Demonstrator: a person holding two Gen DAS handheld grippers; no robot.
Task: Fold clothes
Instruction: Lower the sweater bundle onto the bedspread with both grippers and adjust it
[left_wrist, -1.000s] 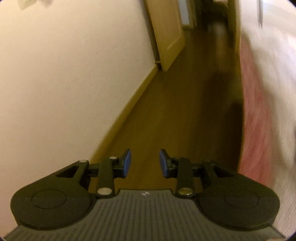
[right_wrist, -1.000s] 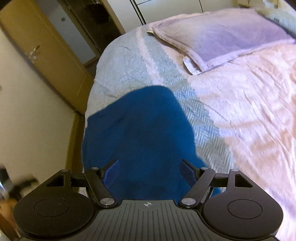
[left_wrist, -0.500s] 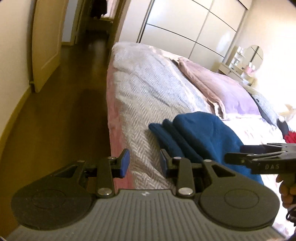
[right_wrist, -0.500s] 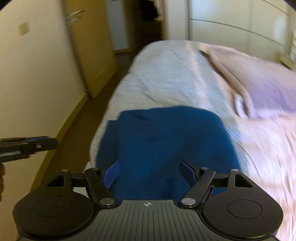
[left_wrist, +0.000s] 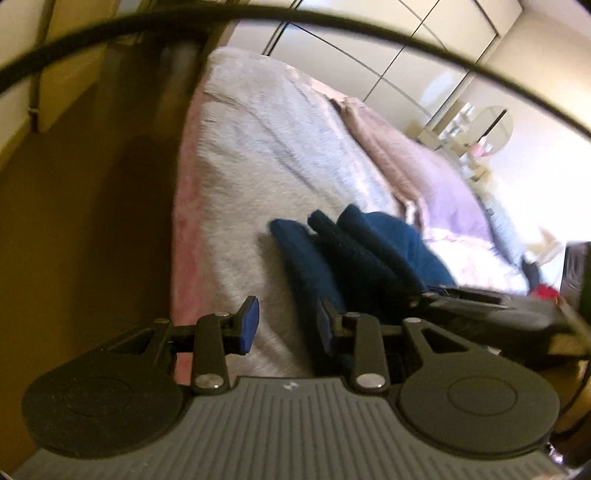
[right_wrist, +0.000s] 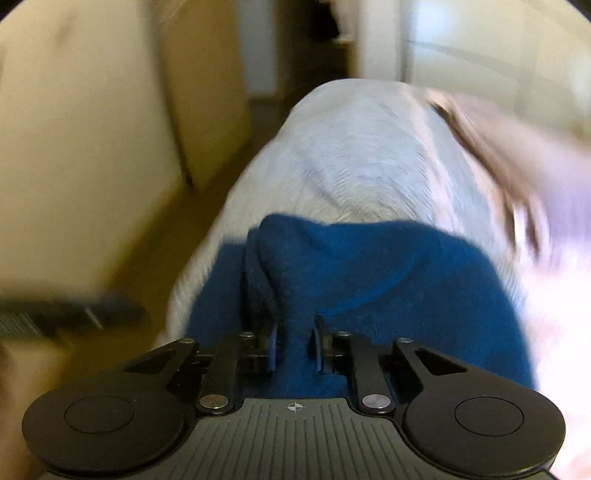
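The blue sweater (right_wrist: 369, 280) lies in the lower middle of the right view, on the bed (right_wrist: 362, 155) near its edge. The right gripper (right_wrist: 294, 349) is closing its jaws on a pinched ridge of it; best to take every layer before lifting. The left gripper (left_wrist: 286, 325) hangs with jaws apart and empty over the bedspread. Only the left view shows the stacked folds and the right gripper from the side.
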